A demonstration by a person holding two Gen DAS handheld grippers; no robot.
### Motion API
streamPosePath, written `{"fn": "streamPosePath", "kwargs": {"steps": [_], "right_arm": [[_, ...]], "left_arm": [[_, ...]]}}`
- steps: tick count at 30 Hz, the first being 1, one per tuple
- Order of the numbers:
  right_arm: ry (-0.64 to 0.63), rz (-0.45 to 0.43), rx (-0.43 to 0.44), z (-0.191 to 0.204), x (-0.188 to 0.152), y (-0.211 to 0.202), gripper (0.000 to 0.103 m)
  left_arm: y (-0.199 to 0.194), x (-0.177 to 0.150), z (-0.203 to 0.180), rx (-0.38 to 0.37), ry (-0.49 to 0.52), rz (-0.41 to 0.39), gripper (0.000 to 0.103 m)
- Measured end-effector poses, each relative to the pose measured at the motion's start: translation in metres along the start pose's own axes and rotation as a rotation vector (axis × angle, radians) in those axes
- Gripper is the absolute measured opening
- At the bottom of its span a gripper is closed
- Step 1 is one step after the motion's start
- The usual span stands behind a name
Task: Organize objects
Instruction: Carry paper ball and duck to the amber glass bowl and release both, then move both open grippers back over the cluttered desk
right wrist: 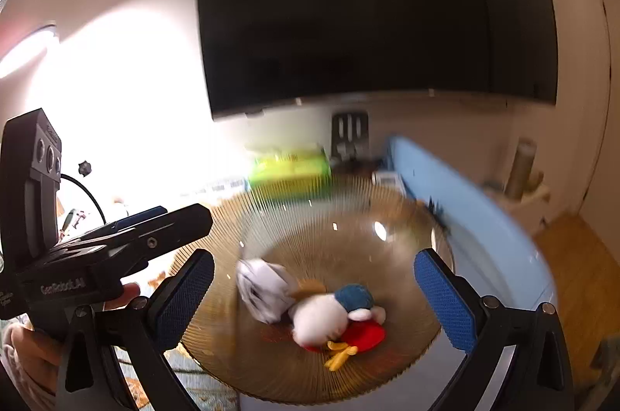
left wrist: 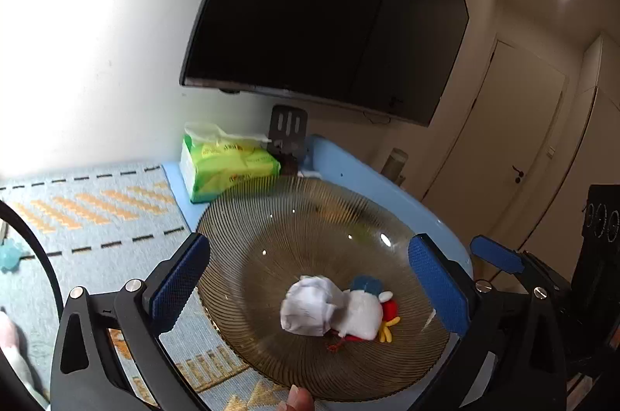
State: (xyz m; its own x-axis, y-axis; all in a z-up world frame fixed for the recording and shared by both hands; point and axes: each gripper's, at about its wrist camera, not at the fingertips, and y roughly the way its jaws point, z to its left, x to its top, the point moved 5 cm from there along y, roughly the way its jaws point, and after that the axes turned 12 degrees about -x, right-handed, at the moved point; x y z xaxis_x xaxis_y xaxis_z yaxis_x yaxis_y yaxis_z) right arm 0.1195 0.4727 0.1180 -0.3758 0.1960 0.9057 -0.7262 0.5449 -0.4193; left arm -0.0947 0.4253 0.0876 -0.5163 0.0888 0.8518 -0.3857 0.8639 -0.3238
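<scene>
Plush duck (left wrist: pixel 360 314) in ribbed glass bowl (left wrist: pixel 271 217), between wide-apart, empty fingers of both tools (left wrist: pixel 310 279) (right wrist: pixel 314 298).

The left gripper (left wrist: pixel 310 289) is a matte black plastic frame with two angled arms, each ending in a flat finger faced with a blue, finely dimpled rubber pad (left wrist: pixel 180 281). Round silver screws (left wrist: pixel 134 284) sit at the arm joints just behind the pads. The right gripper (right wrist: pixel 314 298) has the same black frame, blue textured pads (right wrist: pixel 445 299) and silver screws. Seen from the right wrist, the left tool's black side carries white lettering (right wrist: pixel 64 286), a black camera block with round lenses (right wrist: pixel 46 149) above it, and a thin black cable (right wrist: pixel 91 196) looping behind.
</scene>
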Motion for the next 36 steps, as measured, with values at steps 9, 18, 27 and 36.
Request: {"fn": "streamPosePath", "kwargs": {"steps": [9, 18, 27, 36], "right_arm": [[-0.038, -0.155, 0.025, 0.031, 0.024, -0.046, 0.103], [-0.005, -0.225, 0.138, 0.079, 0.051, -0.107, 0.103], [-0.091, -0.284, 0.339, 0.190, 0.054, -0.166, 0.103], [-0.230, -0.128, 0.476, 0.307, -0.012, -0.150, 0.103]], "left_arm": [[-0.059, 0.020, -0.001, 0.050, 0.032, -0.072, 0.103], [-0.179, 0.049, -0.011, 0.130, 0.083, -0.205, 0.103], [-0.353, 0.057, 0.023, 0.479, 0.107, -0.228, 0.103], [-0.421, -0.026, 0.103, 0.721, 0.078, -0.053, 0.103]]}}
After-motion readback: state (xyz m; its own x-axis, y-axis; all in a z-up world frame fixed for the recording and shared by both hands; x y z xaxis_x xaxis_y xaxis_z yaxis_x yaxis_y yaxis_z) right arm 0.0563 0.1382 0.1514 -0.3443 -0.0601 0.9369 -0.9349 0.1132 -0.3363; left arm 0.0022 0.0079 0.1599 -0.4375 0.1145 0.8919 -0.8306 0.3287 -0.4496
